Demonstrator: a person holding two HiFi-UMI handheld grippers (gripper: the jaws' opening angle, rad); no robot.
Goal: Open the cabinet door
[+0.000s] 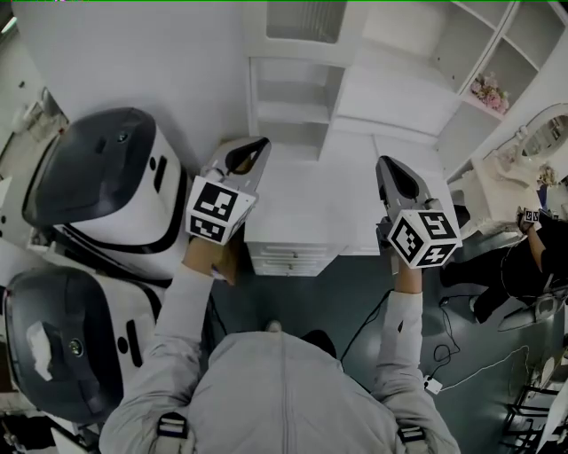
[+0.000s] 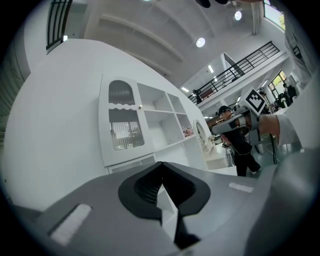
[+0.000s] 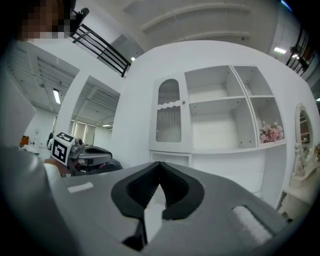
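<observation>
The white wall cabinet has an arched, ribbed-glass door (image 3: 169,112) with a small knob (image 3: 183,102) on its right edge; the door is shut. The left gripper view shows the same door (image 2: 122,122) further off. In the head view the door (image 1: 306,22) lies at the top, beyond both grippers. My left gripper (image 1: 257,142) and right gripper (image 1: 383,162) are held level, side by side, pointing at the cabinet and well short of it. Both have their jaws shut with nothing between them, as seen at the left gripper (image 2: 161,167) and right gripper (image 3: 160,167).
A low white drawer unit (image 1: 293,248) stands between the grippers below the open shelves (image 3: 220,115). Two large white-and-dark machines (image 1: 106,177) stand at the left. Pink flowers (image 3: 271,132) sit on a shelf. A person in black (image 1: 524,257) and a mirror table (image 1: 541,133) are at the right.
</observation>
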